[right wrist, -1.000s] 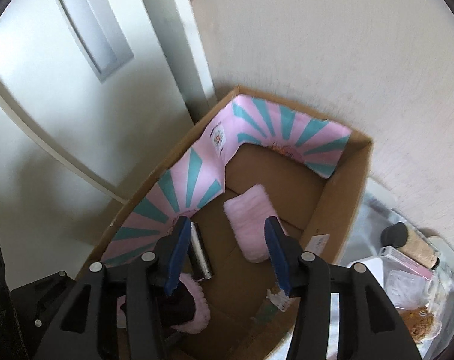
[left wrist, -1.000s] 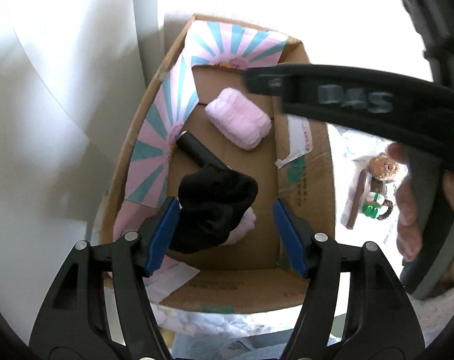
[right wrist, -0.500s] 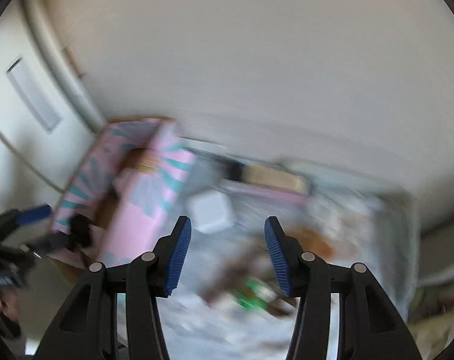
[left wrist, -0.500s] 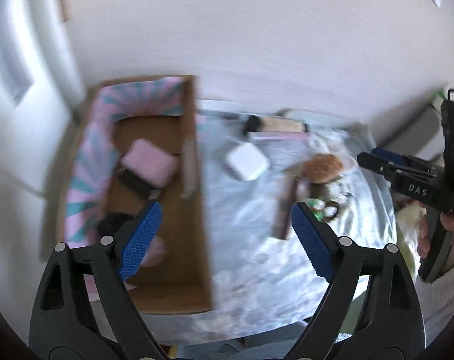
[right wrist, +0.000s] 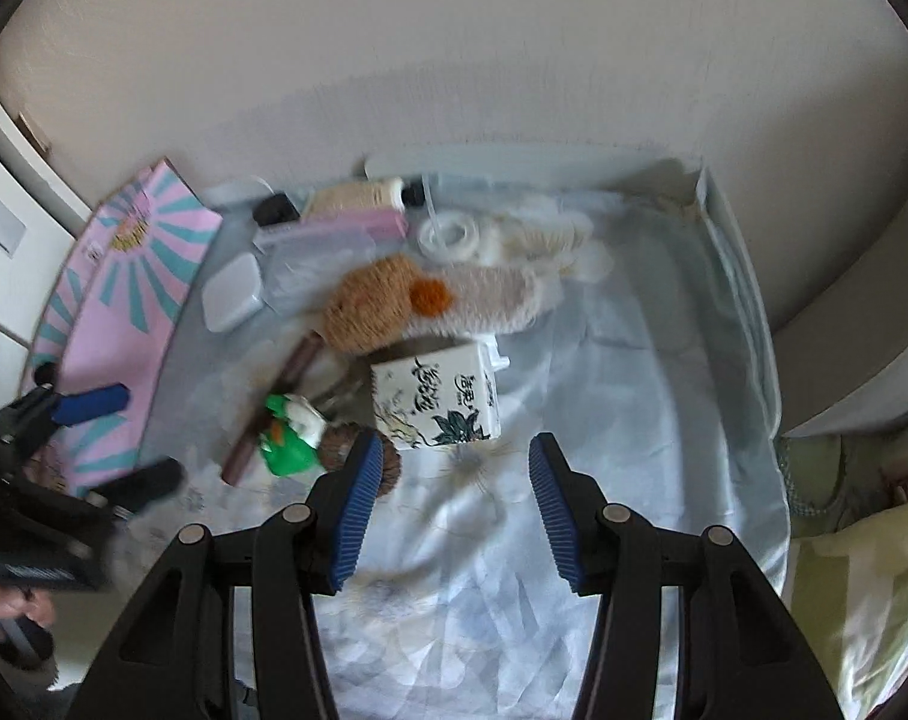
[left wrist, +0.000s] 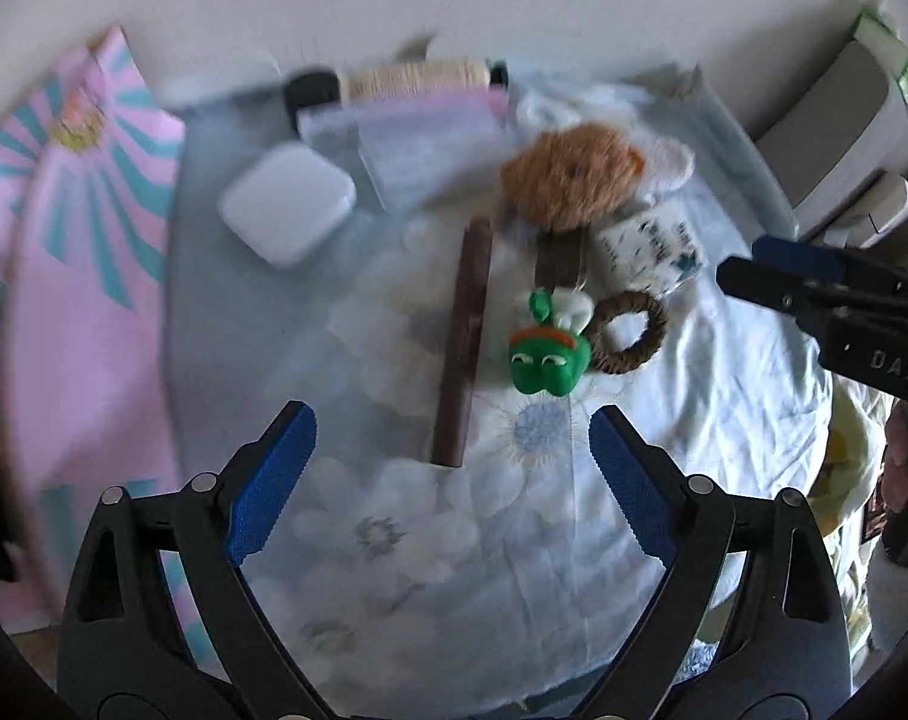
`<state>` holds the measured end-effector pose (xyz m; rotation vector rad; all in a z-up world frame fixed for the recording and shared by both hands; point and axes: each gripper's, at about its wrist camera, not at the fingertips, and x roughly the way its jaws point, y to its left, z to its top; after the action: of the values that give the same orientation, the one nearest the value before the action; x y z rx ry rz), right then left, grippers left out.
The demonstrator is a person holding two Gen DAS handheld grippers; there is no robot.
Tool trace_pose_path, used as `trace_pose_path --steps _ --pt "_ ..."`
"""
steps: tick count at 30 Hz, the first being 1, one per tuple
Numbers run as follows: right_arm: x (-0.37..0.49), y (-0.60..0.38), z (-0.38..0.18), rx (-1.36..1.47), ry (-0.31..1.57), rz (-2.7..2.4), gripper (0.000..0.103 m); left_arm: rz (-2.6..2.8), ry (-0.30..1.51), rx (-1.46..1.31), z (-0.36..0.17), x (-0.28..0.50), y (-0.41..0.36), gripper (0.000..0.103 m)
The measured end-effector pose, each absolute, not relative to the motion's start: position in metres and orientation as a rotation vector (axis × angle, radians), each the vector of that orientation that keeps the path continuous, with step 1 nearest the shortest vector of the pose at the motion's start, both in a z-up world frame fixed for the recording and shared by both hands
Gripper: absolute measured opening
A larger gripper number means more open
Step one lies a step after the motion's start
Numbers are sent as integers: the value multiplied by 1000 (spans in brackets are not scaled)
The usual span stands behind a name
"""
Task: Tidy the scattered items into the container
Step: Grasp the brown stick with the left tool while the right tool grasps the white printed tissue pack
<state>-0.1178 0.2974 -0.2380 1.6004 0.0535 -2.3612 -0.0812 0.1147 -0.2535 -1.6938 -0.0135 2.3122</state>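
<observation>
Left wrist view swings off the box and onto the scattered clutter

Left wrist view now looks down on a floral sheet [left wrist: 393, 540], where a second ago it looked straight into the pink-and-teal cardboard box [left wrist: 81, 276] with a black sock between the fingers. The left gripper [left wrist: 450, 480] has its blue fingers [left wrist: 270, 483] spread wide and empty, hovering above the near end of a long brown stick [left wrist: 463, 339]. The box has slid to the far left edge of the frame, blurred, so its contents cannot be made out.

Just right of the stick lies a green frog toy [left wrist: 547, 357], touching a woven brown ring [left wrist: 628, 330]. Beyond them sits a fuzzy orange plush [left wrist: 571, 177], and beside it a small printed white box [left wrist: 649, 252]. Farther left is a white rounded case [left wrist: 288, 210]; at the far edge, a spool of pale twine [left wrist: 414, 75] lies beside a clear zip pouch [left wrist: 423, 138].

Right wrist view has likewise turned away from the box interior it faced a second ago. The right gripper [right wrist: 454, 501] is spread and holds nothing, poised just near of the printed white box [right wrist: 435, 399]. The frog toy [right wrist: 288, 438] and the stick [right wrist: 273, 402] lie to its left, the plush [right wrist: 375, 303] beyond. The cardboard box [right wrist: 129, 300] stands at the far left of the sheet [right wrist: 604, 420], with the left gripper [right wrist: 111, 438] in front of it, blurred.
</observation>
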Motion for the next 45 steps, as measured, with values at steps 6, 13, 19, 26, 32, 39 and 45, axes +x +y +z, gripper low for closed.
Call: trace_pose_path --steps 6,13,19,26,32,39,45 --pt "-133 285 -255 1602 152 -2361 47 2372 -80 -1698 -274 -89 107 92" --pt "-143 284 -269 1626 142 -2345 47 2403 -76 -1662 -274 -98 106 73" --pt "-144 282 -273 1630 136 -2320 47 2387 -62 -1636 -273 -101 111 61" --pt "-143 280 -271 1607 192 -2323 49 2353 25 -1590 -272 -97 119 61" --pt "-142 292 -267 1614 191 -2328 49 2336 250 -1558 -277 -88 122 61" --pt "-137 297 -266 1612 198 -2330 49 2319 401 -1491 -281 -86 138 59" --pt "-132 296 -267 1616 229 -2338 58 2323 457 -1454 -278 -85 143 56"
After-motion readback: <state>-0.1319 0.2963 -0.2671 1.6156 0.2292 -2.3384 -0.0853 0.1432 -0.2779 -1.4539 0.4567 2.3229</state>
